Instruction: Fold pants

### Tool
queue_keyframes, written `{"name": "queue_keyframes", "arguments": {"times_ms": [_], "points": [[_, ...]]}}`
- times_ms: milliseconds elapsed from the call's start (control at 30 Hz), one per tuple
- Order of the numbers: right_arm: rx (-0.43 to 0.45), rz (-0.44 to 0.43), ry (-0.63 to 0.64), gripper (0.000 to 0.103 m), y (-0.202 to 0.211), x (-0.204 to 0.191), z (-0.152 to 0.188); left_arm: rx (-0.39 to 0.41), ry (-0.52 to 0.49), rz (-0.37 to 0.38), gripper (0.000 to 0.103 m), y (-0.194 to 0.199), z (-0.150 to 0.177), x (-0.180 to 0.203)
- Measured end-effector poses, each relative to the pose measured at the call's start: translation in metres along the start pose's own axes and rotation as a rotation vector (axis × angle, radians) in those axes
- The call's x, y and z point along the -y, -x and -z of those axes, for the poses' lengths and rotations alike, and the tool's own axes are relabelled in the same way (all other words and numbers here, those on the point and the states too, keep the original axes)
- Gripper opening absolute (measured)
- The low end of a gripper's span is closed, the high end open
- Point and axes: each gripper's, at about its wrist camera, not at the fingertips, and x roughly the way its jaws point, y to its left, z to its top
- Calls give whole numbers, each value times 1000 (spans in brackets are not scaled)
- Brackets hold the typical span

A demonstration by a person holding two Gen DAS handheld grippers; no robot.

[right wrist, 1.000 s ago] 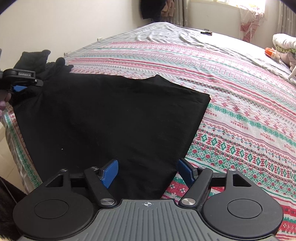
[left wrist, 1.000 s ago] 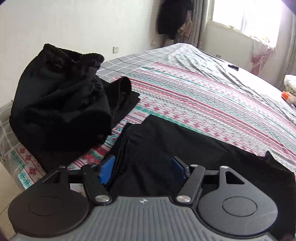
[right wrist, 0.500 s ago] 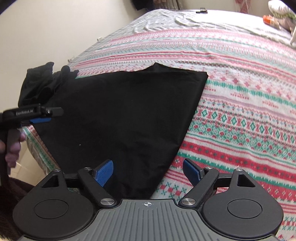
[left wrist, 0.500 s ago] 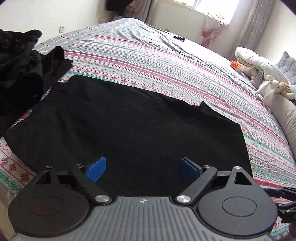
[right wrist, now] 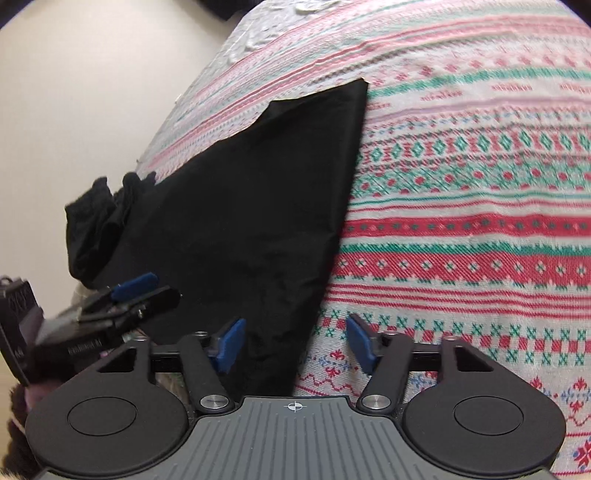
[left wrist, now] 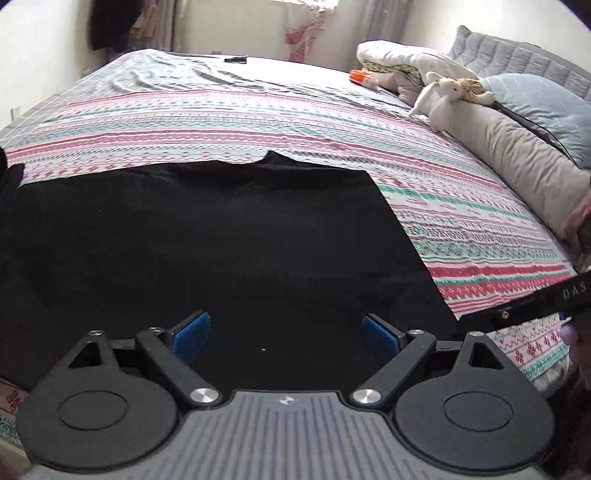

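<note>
Swinging from the clothes pile to face the flat pants (left wrist: 207,243), left gripper (left wrist: 286,334) gapes wide and empty while right gripper (right wrist: 291,345), jaws just narrowing, straddles their near edge ungripped, so folding looks about to start.

Left gripper (left wrist: 286,334) jaws wide, empty

Daylight reaches you from the window (left wrist: 306,3) at the far end of the room, blown out to white glare. The black pants (left wrist: 221,240) read as a flat, detail-free mass in both views. Fisheye curvature bends the striped bedspread (right wrist: 480,184) and darkens the picture corners. The right wrist view is softer, blurred toward its upper edge; shadows are weak and diffuse.
</note>
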Motion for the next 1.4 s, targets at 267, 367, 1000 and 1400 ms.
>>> {"name": "queue_keyframes", "arguments": {"times_ms": [267, 367, 1000, 1400], "points": [[-38, -148, -182, 32, -1, 35, 5, 15, -162, 109, 103, -3, 10, 24], [-58, -179, -199, 30, -3, 38, 7, 27, -225, 161, 103, -1, 16, 35], [-67, -333, -282, 22, 5, 35, -3, 151, -503, 263, 96, 0, 43, 96], [-150, -235, -232, 25, -11, 43, 7, 120, -558, 244, 94, -4, 53, 100]]}}
